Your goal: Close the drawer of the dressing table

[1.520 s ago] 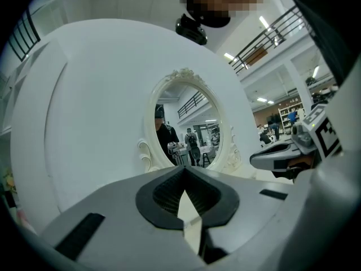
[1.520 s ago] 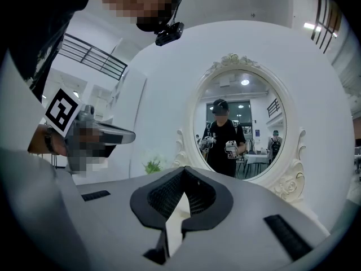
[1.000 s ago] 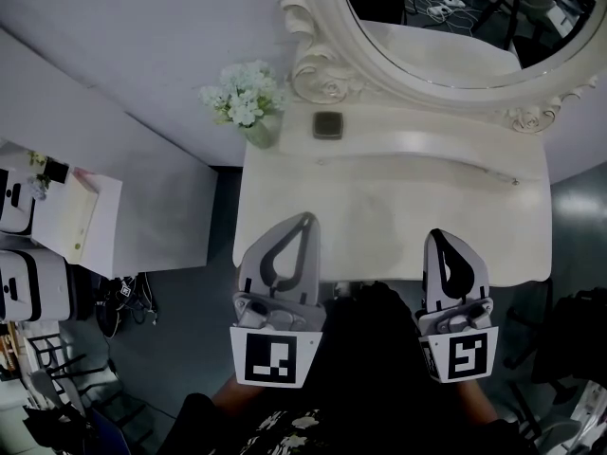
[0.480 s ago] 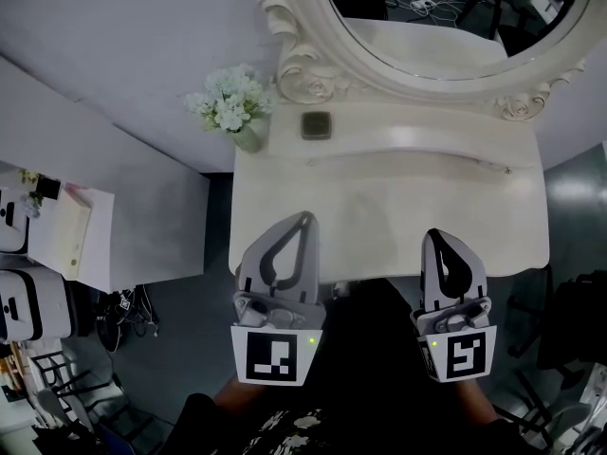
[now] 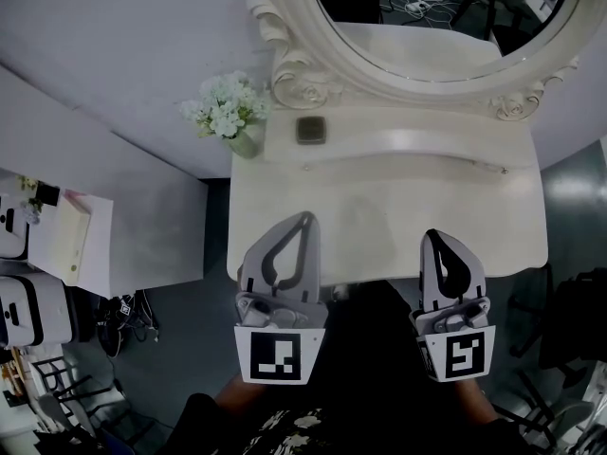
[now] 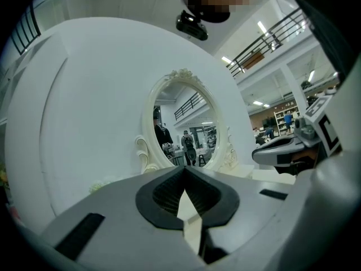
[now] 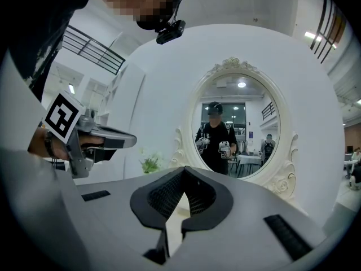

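A: How is the left claw (image 6: 184, 169) seen?

B: It is shut tight. The tips of its two jaws are pressed together, and nothing is held between them.

A: And the right claw (image 7: 183, 171)?

B: It is shut the same way. Its tips are touching, and nothing is gripped. It is held beside the left claw, but well apart from it. Both are pointed the same way.

A: Where is the dressing table (image 5: 379, 207) found?

B: It is right in front of both claws. From the head view, the tips of both claws are seen over its near edge. The white top is spread out ahead of them.

A: Can the drawer be seen?

B: Not clearly. The front of the table is hidden under its top, below the claws, so it cannot be told if the drawer is in or out.

A: What is seen past the claws?

B: A big oval mirror (image 5: 436, 27) is stood far ahead of both. A small dark square thing (image 5: 309, 130) is placed straight ahead of the left claw, near the mirror. A bunch of pale flowers (image 5: 223, 112) is set ahead and to the left of the left claw, at the back corner.
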Available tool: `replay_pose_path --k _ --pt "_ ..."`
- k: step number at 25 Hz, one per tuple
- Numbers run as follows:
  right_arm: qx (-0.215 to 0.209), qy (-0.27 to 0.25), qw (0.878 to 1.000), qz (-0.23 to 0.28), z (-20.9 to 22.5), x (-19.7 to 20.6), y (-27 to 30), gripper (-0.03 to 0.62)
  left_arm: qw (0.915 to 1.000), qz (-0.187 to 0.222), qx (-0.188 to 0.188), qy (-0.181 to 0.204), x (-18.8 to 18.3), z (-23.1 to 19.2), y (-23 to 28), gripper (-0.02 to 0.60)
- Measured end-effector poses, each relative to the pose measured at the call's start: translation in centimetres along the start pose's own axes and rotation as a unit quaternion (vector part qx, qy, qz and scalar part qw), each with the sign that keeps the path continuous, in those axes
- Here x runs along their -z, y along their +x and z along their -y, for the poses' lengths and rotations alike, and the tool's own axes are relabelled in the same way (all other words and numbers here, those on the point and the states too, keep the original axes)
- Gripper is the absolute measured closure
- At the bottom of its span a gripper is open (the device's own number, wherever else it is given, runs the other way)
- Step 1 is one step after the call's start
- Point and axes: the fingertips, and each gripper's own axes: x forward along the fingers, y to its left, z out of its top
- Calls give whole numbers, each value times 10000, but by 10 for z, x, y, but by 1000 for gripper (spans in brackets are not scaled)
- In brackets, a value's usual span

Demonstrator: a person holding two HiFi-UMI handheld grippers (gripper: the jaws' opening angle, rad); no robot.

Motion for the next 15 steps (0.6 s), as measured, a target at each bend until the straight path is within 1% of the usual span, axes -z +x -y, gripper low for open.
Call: replay_pose_path --k 3,8,12,15 --pt "0 27 10000 29 0 -1 0 597 10000 -13 11 10 1 2 -1 578" --pt "-120 45 9999 97 -5 0 -1 597 9999 -116 46 9 4 8 -2 578" --pt "-110 45 9998 137 -6 -3 0 597 9999 -64 83 108 1 8 -3 578" --pt "-146 4 9996 239 -10 -5 1 597 9999 -35 122 57 2 8 -5 578"
